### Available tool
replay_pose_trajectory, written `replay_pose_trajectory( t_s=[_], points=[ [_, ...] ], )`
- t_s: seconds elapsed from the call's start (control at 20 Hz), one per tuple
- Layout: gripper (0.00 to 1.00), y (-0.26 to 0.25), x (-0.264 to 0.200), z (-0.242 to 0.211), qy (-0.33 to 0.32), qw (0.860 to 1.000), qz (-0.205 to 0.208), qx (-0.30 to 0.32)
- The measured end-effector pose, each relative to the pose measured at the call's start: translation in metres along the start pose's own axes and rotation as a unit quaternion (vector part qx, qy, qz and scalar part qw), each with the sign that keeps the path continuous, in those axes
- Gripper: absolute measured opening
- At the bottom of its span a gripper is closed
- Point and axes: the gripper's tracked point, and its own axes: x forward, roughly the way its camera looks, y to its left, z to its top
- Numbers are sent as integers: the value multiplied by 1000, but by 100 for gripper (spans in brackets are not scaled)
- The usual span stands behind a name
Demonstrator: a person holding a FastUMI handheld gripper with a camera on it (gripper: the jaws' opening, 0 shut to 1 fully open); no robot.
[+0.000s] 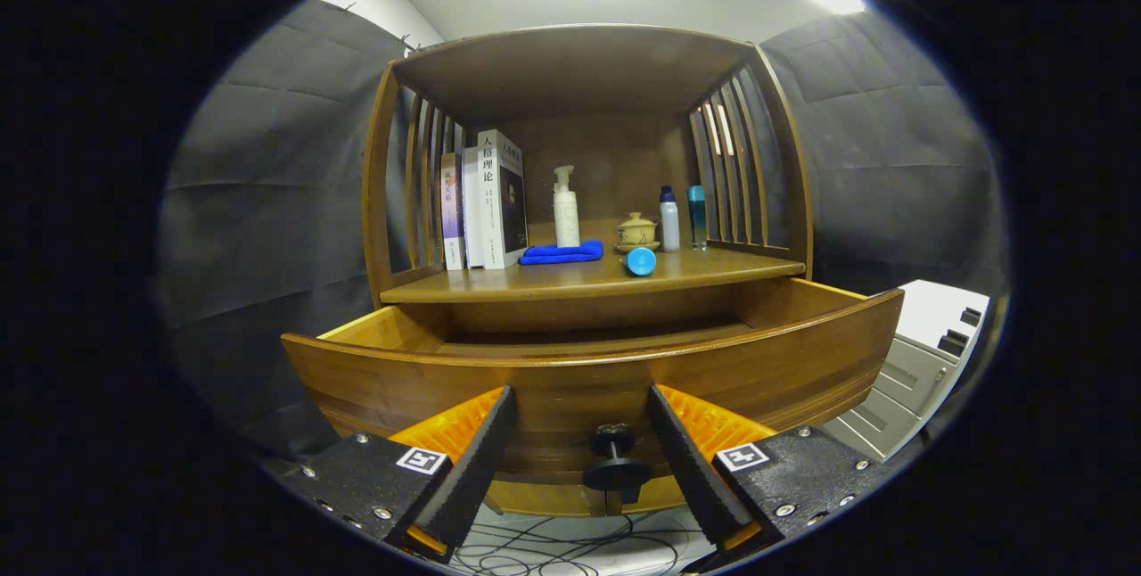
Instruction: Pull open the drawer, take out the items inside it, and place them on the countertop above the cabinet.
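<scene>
The gripper (579,447) sits low in the frame with its two fingers spread wide apart, clamping nothing. Between the fingertips, at bottom centre, the dark round knob (615,467) of the drawer (588,380) stands free, touched by neither finger. The drawer itself is pulled out from the wooden cabinet (588,68) and spans the middle of the frame; its curved front hides most of the inside, so what lies in it cannot be told. Above it, across the centre, runs the countertop (570,282). On that surface, at left of centre, several books (486,201) stand upright against the slatted side. Just right of them a folded blue cloth (562,252) lies flat, and a white pump bottle (565,210) stands just behind it. Further right a small lidded tea bowl (636,231) sits on its saucer, with a white bottle (669,219) and a teal bottle (696,216) beside it near the right slats. A blue round-ended object (640,261) lies near the countertop's front edge. Loose cables (570,549) trail on the floor at bottom centre, and a pale grey unit (918,362) stands at lower right.
</scene>
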Motion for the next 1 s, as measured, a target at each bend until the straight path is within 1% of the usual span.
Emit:
replay_pose_trajectory(
  t_s=[0.05, 0.4, 1.0],
  points=[
    [94, -1, 10, 3, -5, 1000, 1, 0],
    [94, -6, 35, 7, -1, 1000, 6, -1],
    [94, -7, 73, 8, 5, 999, 9, -44]
  ],
)
